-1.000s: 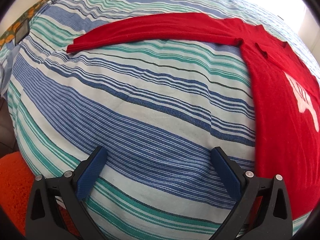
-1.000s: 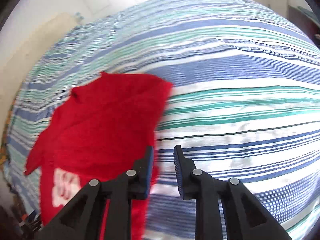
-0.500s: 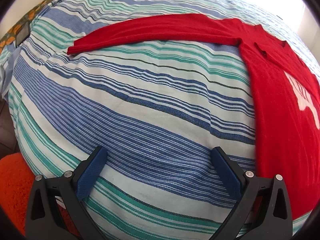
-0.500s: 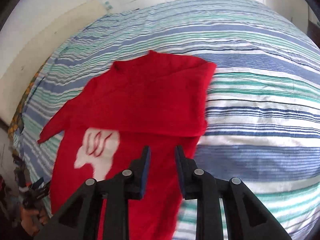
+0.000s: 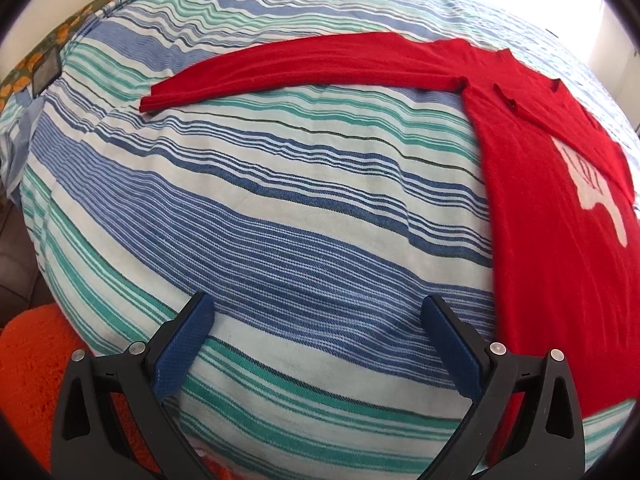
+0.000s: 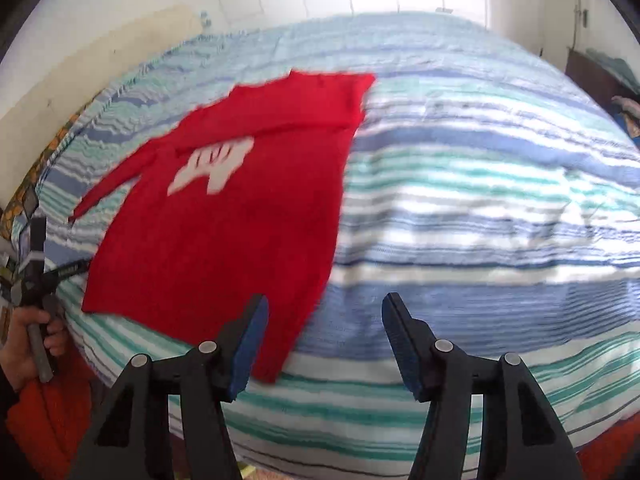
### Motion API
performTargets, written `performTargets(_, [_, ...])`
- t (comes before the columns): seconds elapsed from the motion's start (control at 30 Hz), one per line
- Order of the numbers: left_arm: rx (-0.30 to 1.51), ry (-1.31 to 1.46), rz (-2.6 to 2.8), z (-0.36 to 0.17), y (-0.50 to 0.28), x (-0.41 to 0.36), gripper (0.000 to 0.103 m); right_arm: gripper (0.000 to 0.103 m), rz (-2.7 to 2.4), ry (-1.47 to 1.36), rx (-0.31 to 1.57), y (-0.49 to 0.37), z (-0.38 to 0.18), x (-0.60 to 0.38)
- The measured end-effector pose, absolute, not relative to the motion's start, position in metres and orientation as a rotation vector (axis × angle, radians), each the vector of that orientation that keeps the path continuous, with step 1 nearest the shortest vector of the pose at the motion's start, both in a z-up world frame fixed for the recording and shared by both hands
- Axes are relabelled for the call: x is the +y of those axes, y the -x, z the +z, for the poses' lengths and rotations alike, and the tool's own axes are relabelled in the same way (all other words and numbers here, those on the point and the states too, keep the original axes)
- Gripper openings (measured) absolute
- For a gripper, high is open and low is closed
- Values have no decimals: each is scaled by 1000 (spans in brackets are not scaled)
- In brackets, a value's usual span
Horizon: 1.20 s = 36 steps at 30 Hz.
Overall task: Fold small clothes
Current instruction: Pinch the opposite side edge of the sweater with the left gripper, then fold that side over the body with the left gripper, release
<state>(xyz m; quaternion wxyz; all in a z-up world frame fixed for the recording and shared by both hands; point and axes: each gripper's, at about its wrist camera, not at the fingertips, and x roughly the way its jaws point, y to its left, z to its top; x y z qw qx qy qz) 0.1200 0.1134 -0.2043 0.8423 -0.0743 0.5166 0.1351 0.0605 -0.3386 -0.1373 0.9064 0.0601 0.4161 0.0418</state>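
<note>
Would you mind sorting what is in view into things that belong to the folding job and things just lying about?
Belongs to the job:
- red sweater, one sleeve folded across its chest
- left gripper, open
- right gripper, jaws just opening, nothing between them
- striped bedspread as the work surface

Just lying about:
- orange fabric
- floral cloth

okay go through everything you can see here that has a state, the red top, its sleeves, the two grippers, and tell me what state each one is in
red top: flat on the striped bedspread, white print up.
Far sleeve: folded across the chest.
Near sleeve: stretched straight out, unfolded.
left gripper: open, empty, over bare bedspread.
right gripper: open, empty, jaws just been opening, above the top's hem edge.
</note>
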Motion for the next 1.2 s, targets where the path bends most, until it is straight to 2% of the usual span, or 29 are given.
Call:
performTargets(0.07, [1077, 200, 220, -191, -111, 112, 102, 76, 40, -169, 835, -68, -135, -354])
performTargets(0.2, [1006, 364, 113, -158, -113, 135, 102, 76, -50, -246, 929, -74, -164, -384])
performTargets(0.3, [922, 527, 168, -142, -139, 190, 102, 76, -56, -340, 965, -77, -176, -397])
performTargets(0.37, [894, 713, 221, -152, -160, 239, 102, 76, -57, -330, 961, -79, -176, -397])
performTargets(0.53, [916, 1088, 360, -227, -197, 330, 97, 76, -54, -277, 976, -82, -179, -388])
performTargets(0.63, [804, 1175, 385, -229, -206, 351, 96, 76, -42, -216, 995, -86, -182, -375])
performTargets(0.67, [780, 1168, 386, -225, -211, 354, 92, 76, -37, -191, 1003, -86, -184, -371])
performTargets(0.7, [765, 1153, 388, -223, -216, 356, 67, 77, -33, -164, 1010, -86, -186, -366])
performTargets(0.73, [773, 1145, 386, -224, -222, 358, 47, 78, -30, -138, 1014, -86, -187, -361])
performTargets(0.77, [805, 1141, 393, -226, -227, 359, 1, 80, -27, -116, 1017, -87, -189, -357])
performTargets(0.8, [830, 1132, 418, -226, -229, 361, 4, 82, -22, -100, 1019, -87, -190, -354])
performTargets(0.87, [811, 1055, 477, -209, -226, 356, 4, 83, -16, -87, 1023, -89, -191, -351])
performTargets(0.97, [777, 764, 463, -148, -248, 312, 4, 83, -11, -107, 1019, -87, -192, -353])
performTargets(1.1, [656, 413, 202, -51, -298, 182, 4, 84, -1, -154, 1015, -86, -192, -359])
performTargets(1.2, [576, 219, -43, -5, -319, 57, 4, 84, 6, -168, 1015, -87, -191, -360])
